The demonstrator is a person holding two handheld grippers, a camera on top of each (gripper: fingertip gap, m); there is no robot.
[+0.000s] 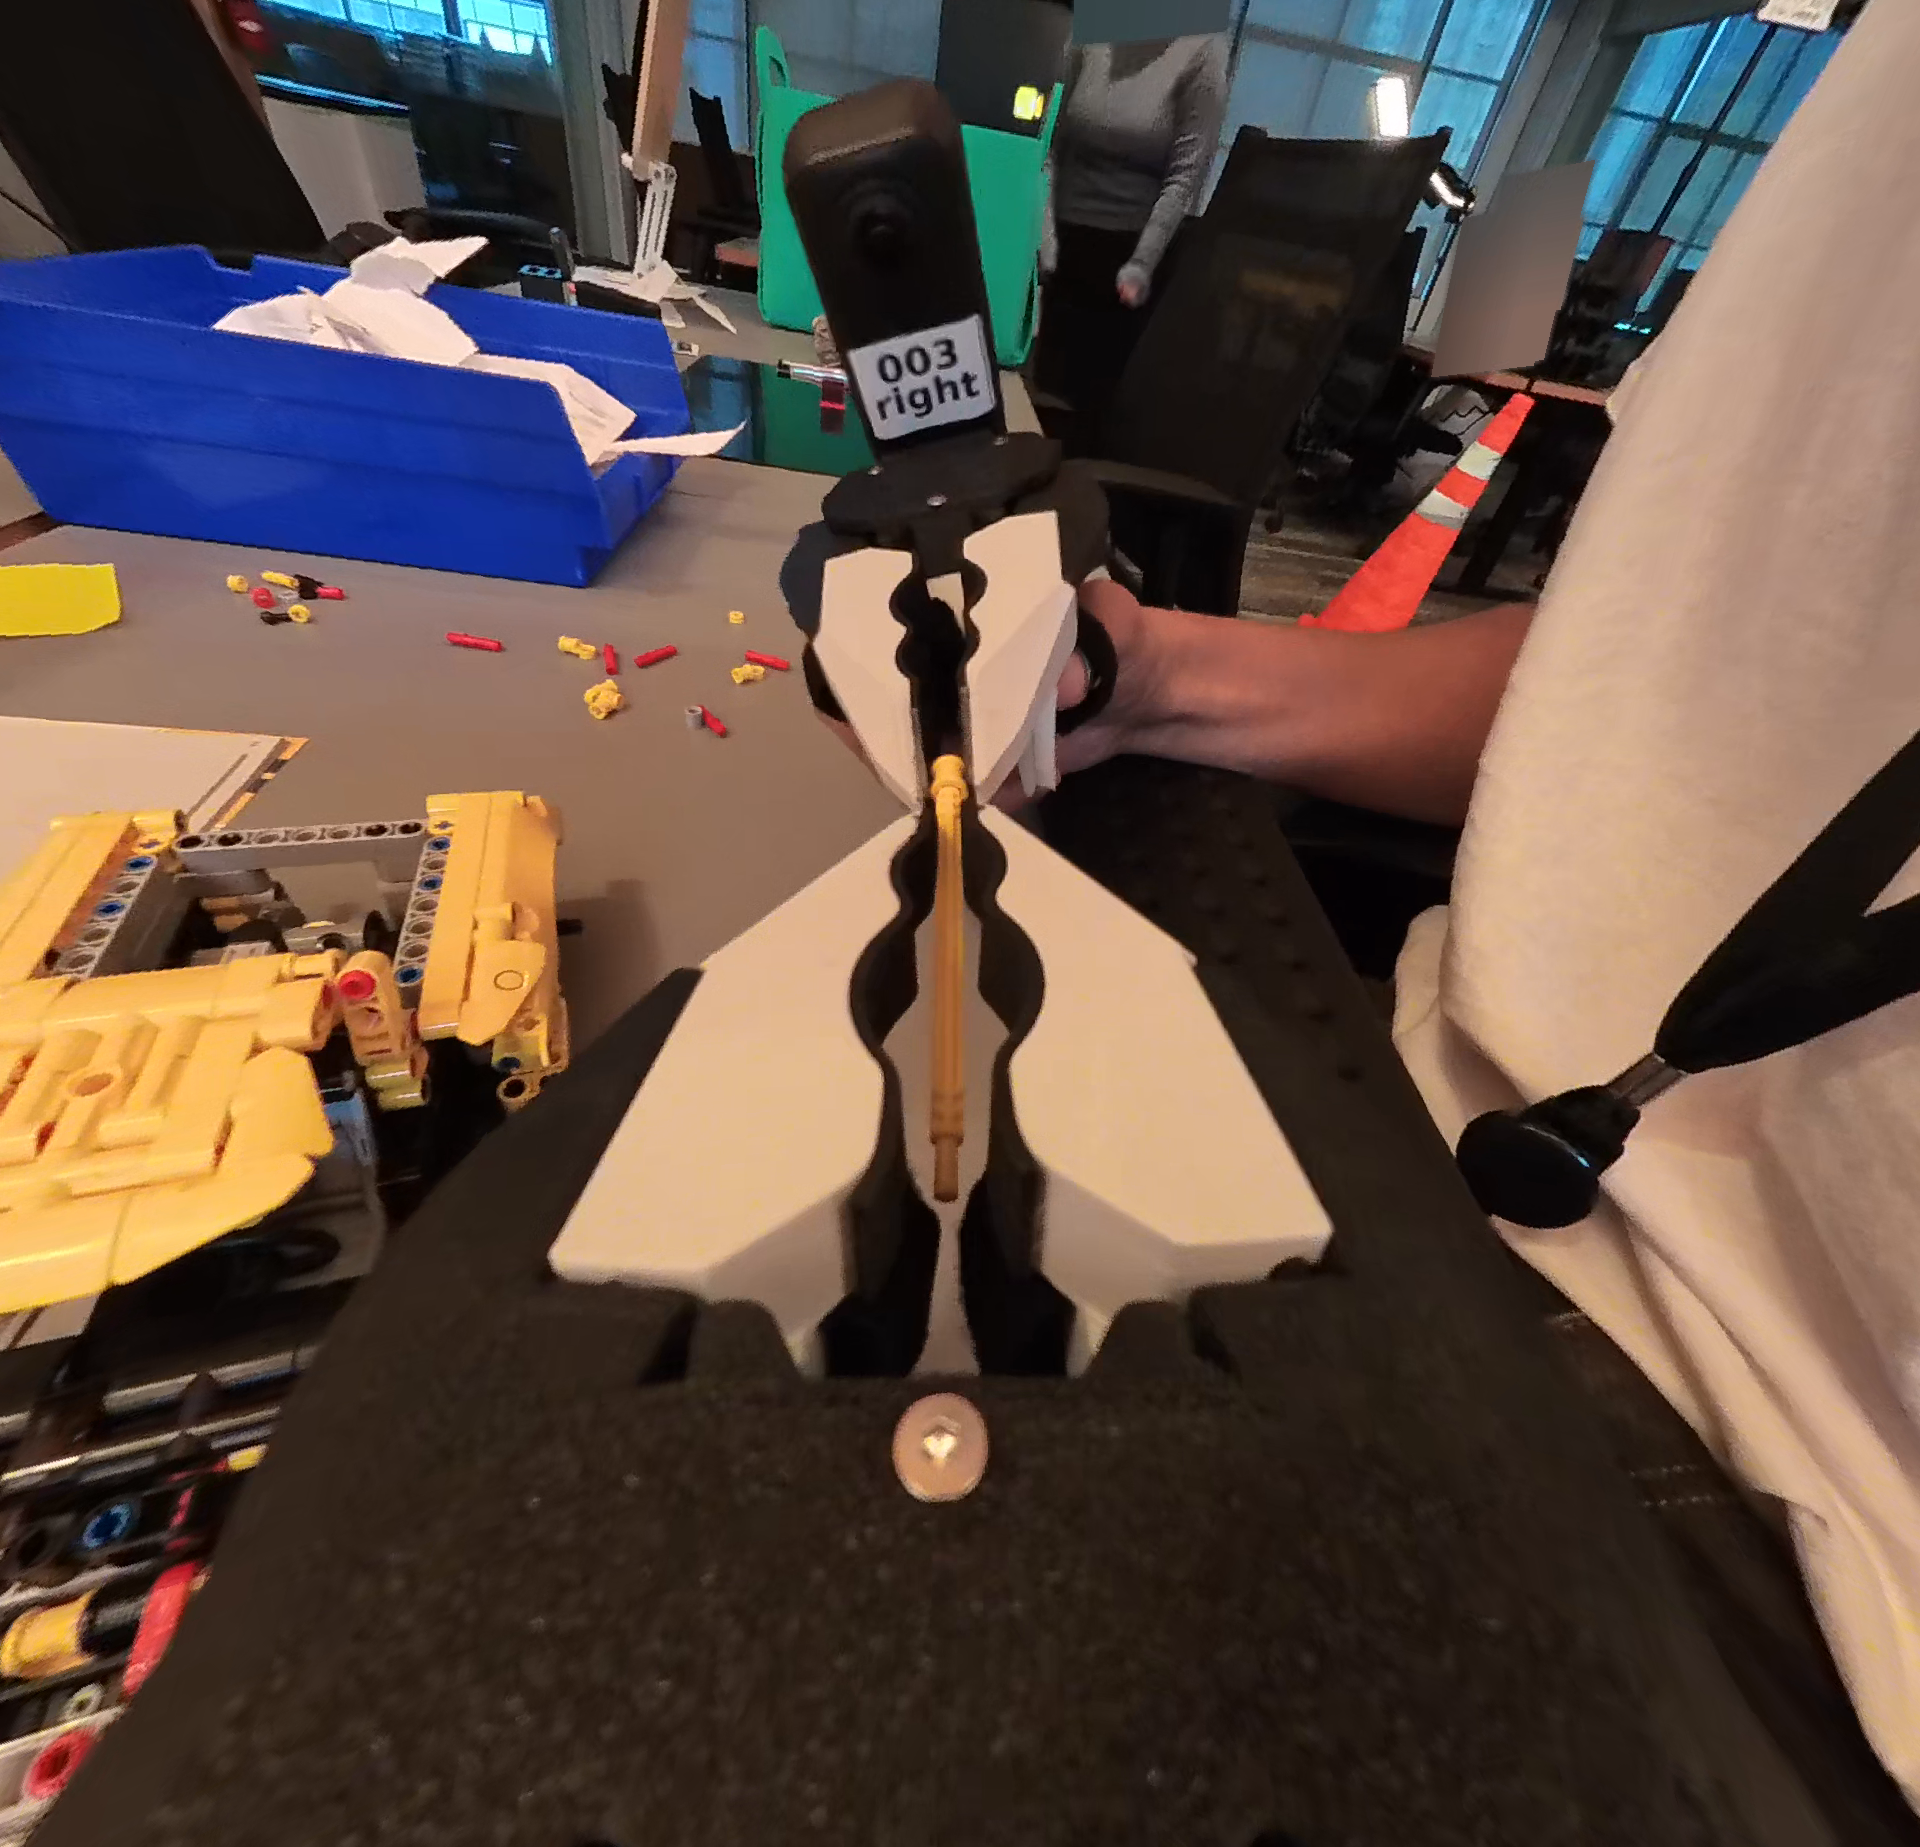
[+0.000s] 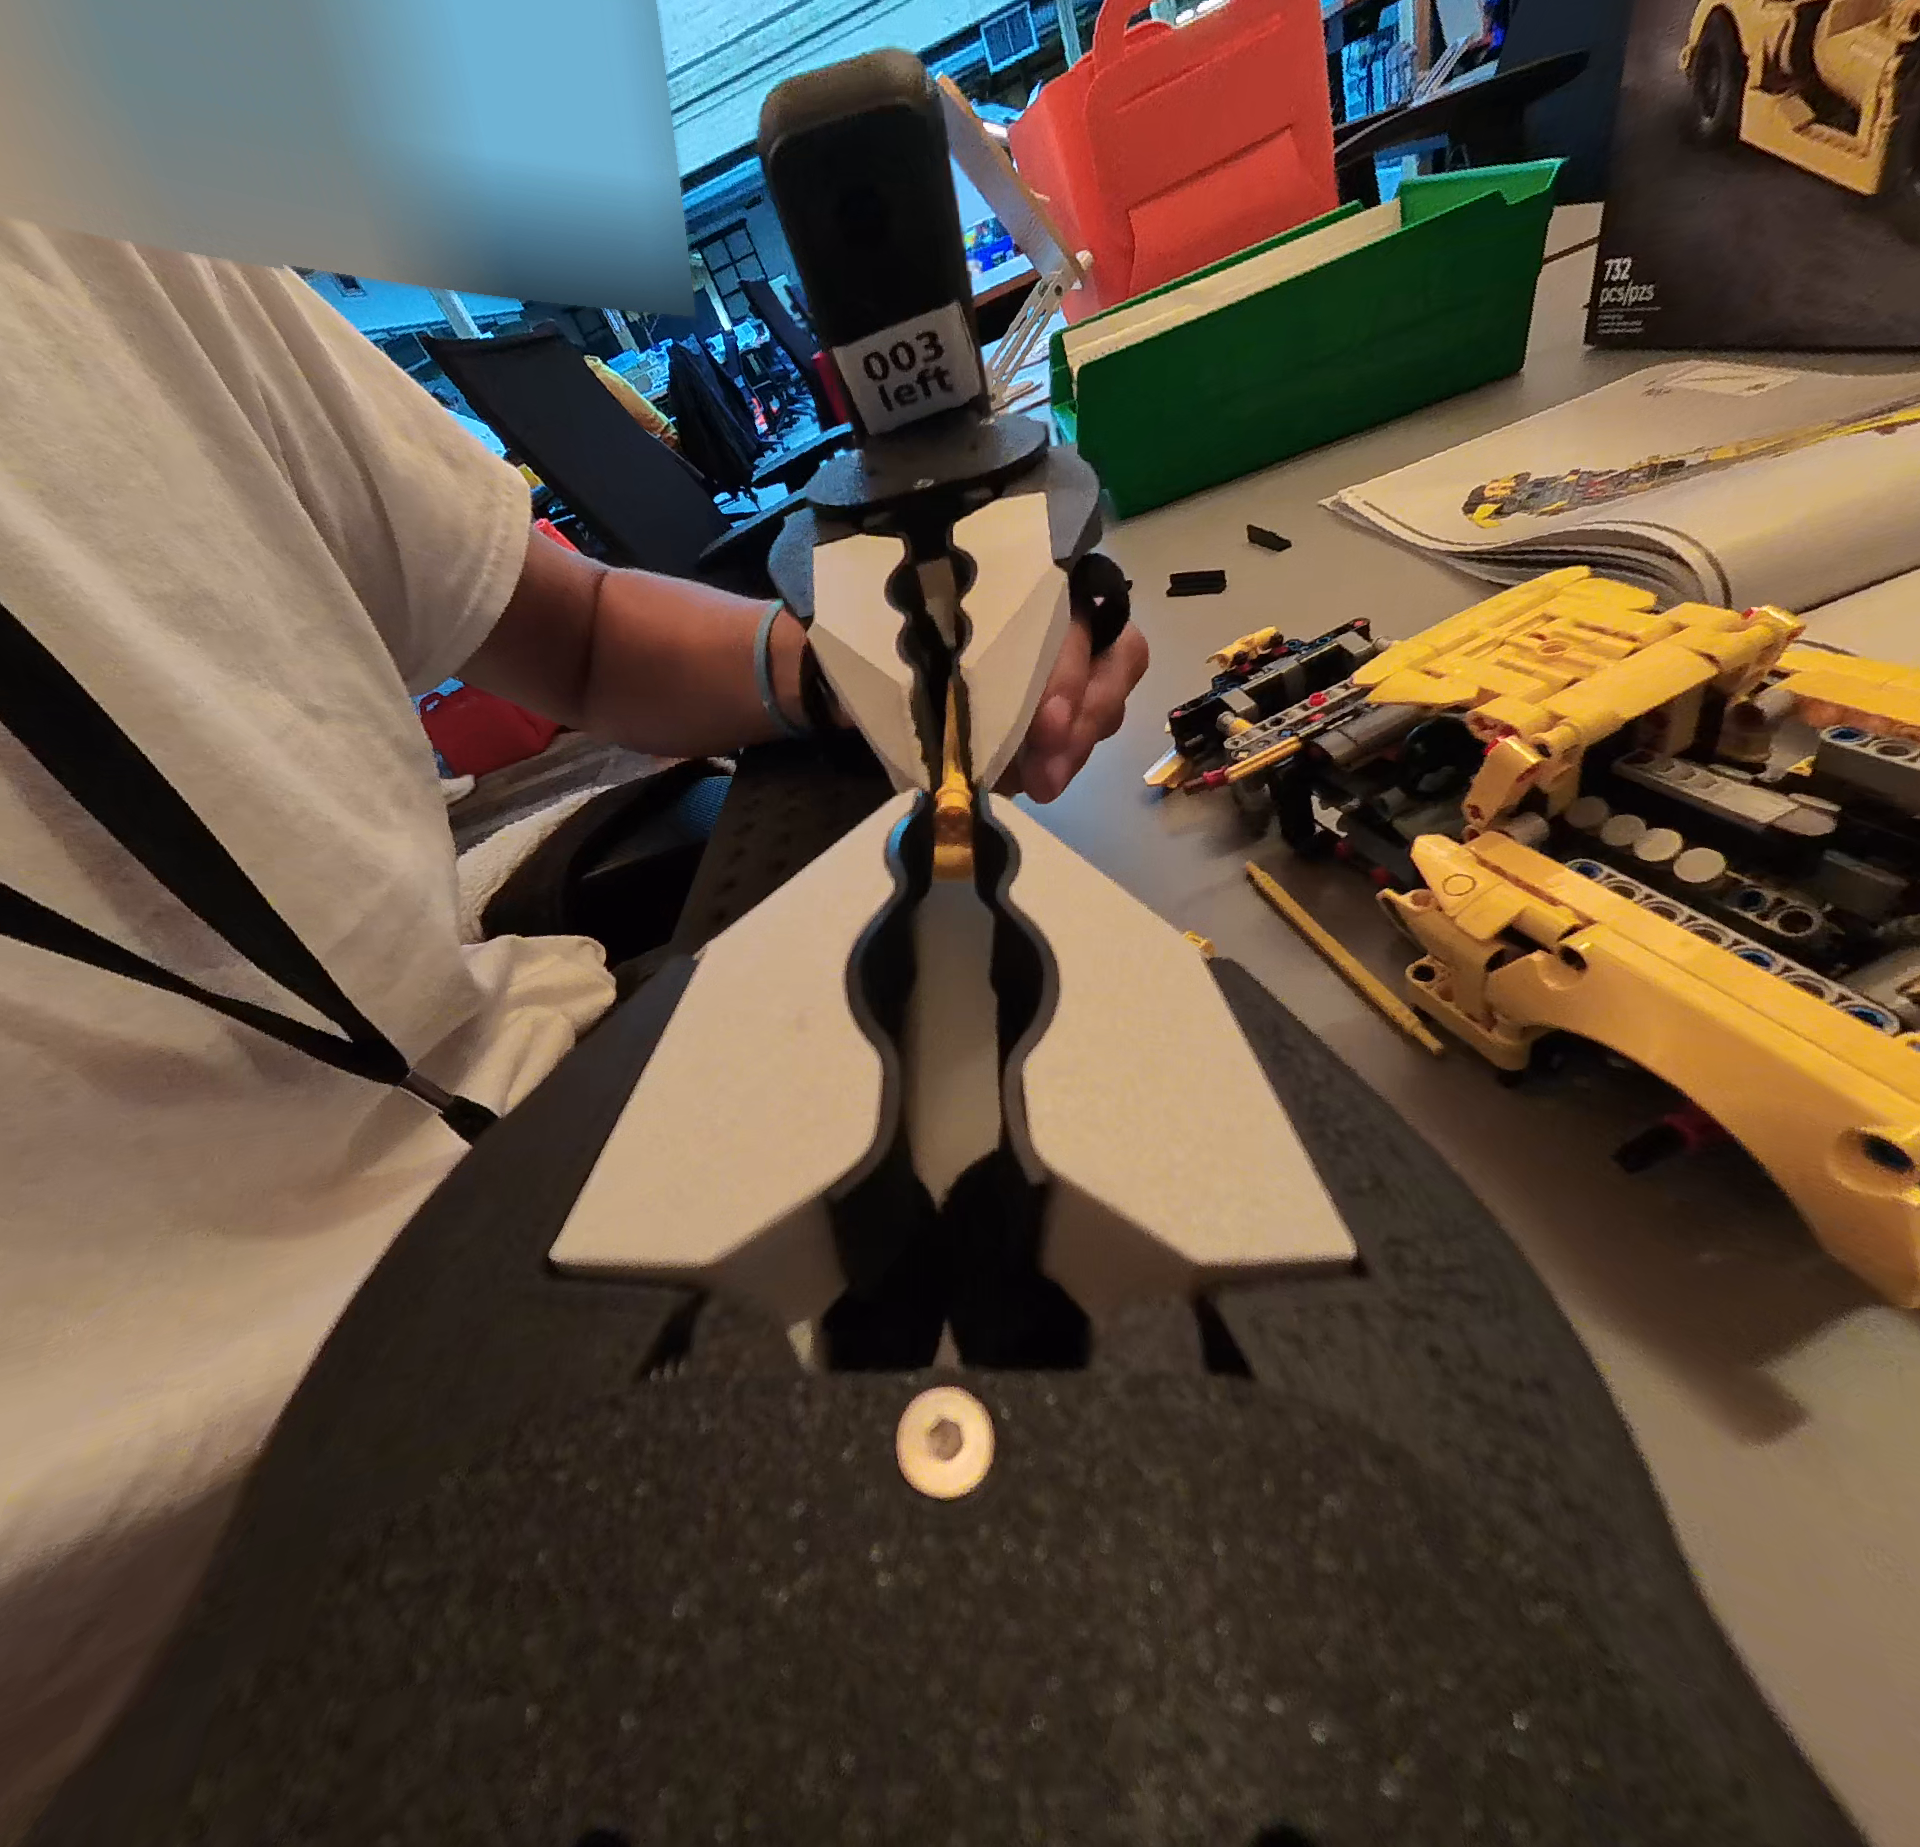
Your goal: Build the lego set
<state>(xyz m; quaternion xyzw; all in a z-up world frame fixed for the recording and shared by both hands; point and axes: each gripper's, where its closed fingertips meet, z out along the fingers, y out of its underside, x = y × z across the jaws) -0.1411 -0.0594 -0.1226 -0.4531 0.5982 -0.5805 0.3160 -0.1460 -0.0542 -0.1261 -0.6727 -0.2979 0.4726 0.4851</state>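
While both tools pinch the long thin yellow plastic axle rod (image 1: 945, 976) between them, tip to tip, the left tool (image 1: 940, 831) closed along its length and the right tool (image 2: 951, 810) closed on its end, keep both aligned; twisting could bend it. The half-built yellow brick car (image 2: 1621, 862) waits at three o'clock on the grey surface (image 2: 1351, 654).

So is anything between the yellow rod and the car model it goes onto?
Nothing visible. Both tongs, left and right, pinch the yellow rod in the air; only bare table separates it from the car model.

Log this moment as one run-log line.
left gripper: shut on long yellow plastic axle | right gripper: shut on axle tip | yellow Lego car: on table
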